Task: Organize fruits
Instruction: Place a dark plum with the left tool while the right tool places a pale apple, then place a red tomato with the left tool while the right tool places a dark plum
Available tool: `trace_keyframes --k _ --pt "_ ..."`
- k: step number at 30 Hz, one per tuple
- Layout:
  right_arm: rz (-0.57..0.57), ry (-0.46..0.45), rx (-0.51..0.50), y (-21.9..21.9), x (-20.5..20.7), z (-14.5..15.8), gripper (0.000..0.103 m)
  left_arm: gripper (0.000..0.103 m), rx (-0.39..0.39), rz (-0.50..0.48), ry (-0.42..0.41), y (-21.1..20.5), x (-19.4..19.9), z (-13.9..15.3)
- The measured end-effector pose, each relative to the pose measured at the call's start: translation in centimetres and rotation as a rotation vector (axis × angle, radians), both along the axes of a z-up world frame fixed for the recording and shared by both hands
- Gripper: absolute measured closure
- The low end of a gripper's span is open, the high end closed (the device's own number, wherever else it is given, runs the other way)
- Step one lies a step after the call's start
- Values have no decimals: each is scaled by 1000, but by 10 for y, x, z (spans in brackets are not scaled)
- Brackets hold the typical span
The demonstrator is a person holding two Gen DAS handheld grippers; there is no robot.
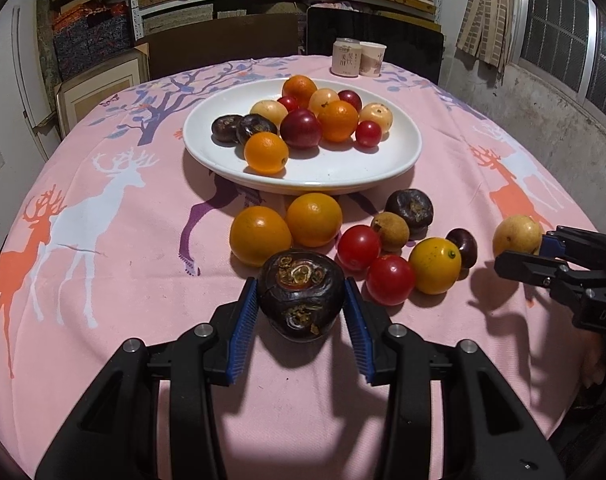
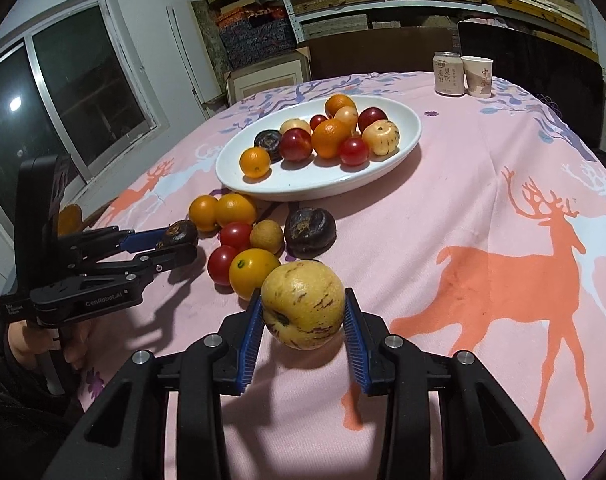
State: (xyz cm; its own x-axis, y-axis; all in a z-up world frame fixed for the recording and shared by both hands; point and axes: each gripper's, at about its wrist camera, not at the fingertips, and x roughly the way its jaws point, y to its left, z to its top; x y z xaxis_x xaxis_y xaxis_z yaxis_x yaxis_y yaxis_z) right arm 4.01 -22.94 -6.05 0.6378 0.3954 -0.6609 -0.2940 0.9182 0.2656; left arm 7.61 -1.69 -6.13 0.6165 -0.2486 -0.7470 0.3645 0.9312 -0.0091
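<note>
In the left wrist view the left gripper [image 1: 301, 300] sits low in the centre of the frame, its blue-padded fingers [image 1: 245, 320] closed against both sides of a dark water chestnut [image 1: 301, 294]. The chestnut lies squarely between the fingertips, its scarred crown turned up toward the camera; it is roughly round, with no clear long axis. In the right wrist view the right gripper [image 2: 303, 308] holds a pale yellow, purple-streaked melon [image 2: 303, 304] the same way, one pad on each flank, its stem dimple facing lower left. Loose fruit [image 1: 315, 220] is clustered on the pink table [image 1: 123, 280] just beyond the fingers, and the white plate [image 1: 343, 164] of fruit stands behind it, in the upper middle.
</note>
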Motion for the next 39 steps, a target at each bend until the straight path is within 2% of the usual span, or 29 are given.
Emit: trace_keyframes --k 7,12,16,21,22,23,24,25,26,28,32,36,39 --pt "-17 -76 34 -15 18 42 64 61 -1 -7 -81 2 7 42" --pt "-5 -133 16 -9 53 71 64 61 -7 -42 -73 -16 35 60" --pt "-9 -117 -3 -2 93 65 64 61 21 -72 -71 -45 62 52" --pt "0 -50 0 8 133 39 64 61 56 -71 2 -62 97 23" --pt "9 -45 6 10 135 37 56 60 50 -67 16 -61 101 19" --pt "8 -49 2 11 136 35 44 56 39 -63 21 -60 102 18" --pt "-2 -63 0 11 134 35 41 50 33 -57 19 -58 103 19" --pt "-6 -74 1 10 132 36 39 35 27 -41 -4 -54 100 23" --pt "-9 -76 9 8 129 36 39 26 22 -29 -32 -51 96 27" --pt "-21 -81 19 3 121 37 39 25 16 -16 -69 -42 87 34" --pt "-42 -61 35 -12 99 34 39 25 -5 1 -69 -16 66 38" --pt "-25 -17 26 -16 75 24 39 25 -5 10 -12 6 42 23" --pt "15 1 -12 -9 56 15 39 25 1 -19 18 10 22 11"
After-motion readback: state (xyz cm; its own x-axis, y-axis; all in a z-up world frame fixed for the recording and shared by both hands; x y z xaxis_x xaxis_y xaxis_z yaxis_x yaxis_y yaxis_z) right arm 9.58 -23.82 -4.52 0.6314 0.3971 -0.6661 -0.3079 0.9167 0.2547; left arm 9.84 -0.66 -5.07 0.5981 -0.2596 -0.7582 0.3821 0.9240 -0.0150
